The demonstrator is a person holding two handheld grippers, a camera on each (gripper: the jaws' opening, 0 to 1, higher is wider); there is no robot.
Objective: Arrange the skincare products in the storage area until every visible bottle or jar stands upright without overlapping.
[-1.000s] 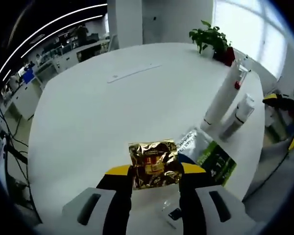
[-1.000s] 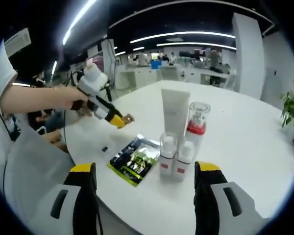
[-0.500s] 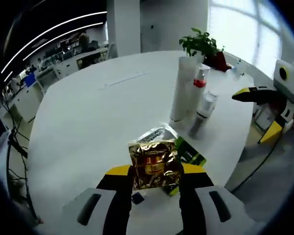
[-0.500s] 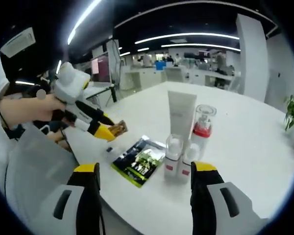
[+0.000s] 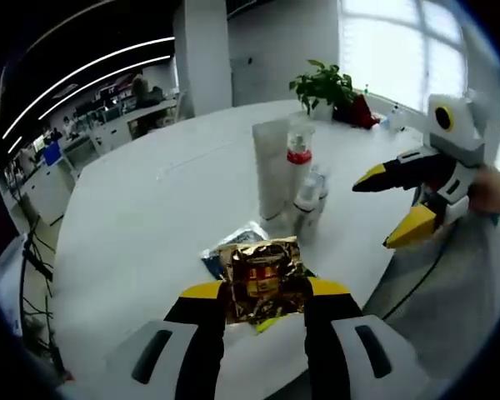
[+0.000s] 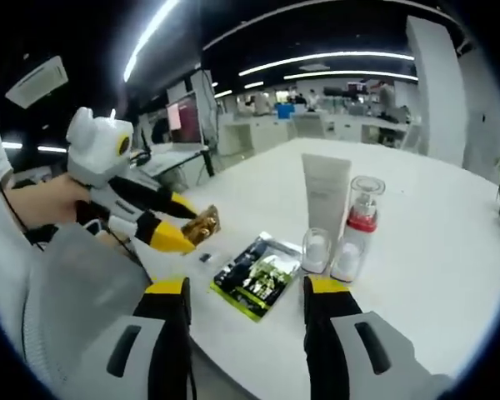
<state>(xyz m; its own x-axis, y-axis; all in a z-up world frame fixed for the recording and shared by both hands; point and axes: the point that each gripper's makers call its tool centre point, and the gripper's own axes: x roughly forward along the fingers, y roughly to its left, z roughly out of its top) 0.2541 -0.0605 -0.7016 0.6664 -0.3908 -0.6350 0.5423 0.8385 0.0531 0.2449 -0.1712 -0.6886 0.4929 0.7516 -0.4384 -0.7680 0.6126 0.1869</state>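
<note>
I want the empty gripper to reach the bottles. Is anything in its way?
Not really. The right gripper is open, and the small bottles stand just ahead of its right jaw. The green sachet lies flat beside them, nearer the left jaw.

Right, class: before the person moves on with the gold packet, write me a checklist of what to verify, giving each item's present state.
1. Left tool grips the crinkled gold foil sachet: ok.
2. Right tool open, holding nothing: ok.
3. Tall white tube upright: ok.
4. Red-collared clear-capped pump bottle upright: ok.
5. Two small white bottles upright: ok.
6. Flat green-and-black sachet clear of the bottles: ok, lying beside them.
</note>
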